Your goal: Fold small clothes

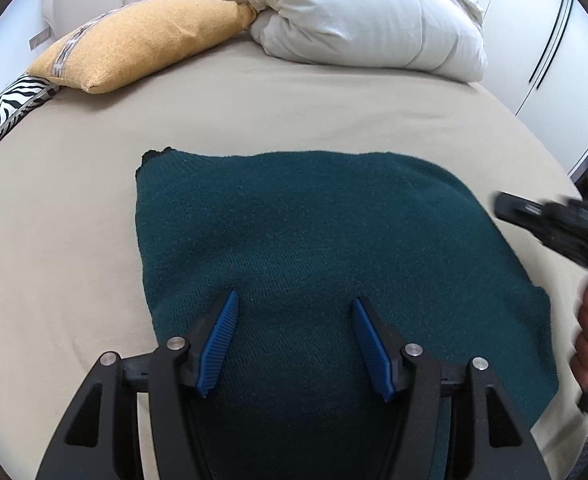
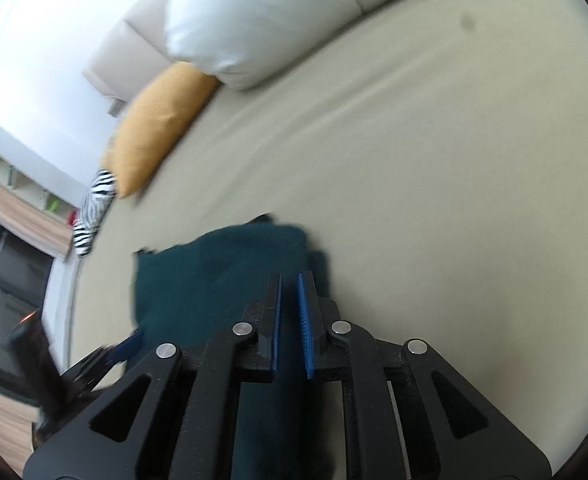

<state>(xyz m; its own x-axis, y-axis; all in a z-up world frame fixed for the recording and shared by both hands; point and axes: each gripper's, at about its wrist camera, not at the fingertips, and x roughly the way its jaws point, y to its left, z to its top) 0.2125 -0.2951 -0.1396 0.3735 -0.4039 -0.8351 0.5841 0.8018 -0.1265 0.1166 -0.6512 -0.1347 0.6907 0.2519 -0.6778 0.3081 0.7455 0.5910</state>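
Both handheld units match: left gripper [image 1: 295,300] and right gripper [image 2: 290,276] have matte black angular linkage arms with triangular cutouts, round silver pivot screws at the joints, and ribbed blue rubber pads [image 1: 218,344] lining the inner faces of the jaws.

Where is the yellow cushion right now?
In the left wrist view the yellow cushion lies at the far left of the bed, between the zebra-print fabric and the white duvet, well beyond the green garment.
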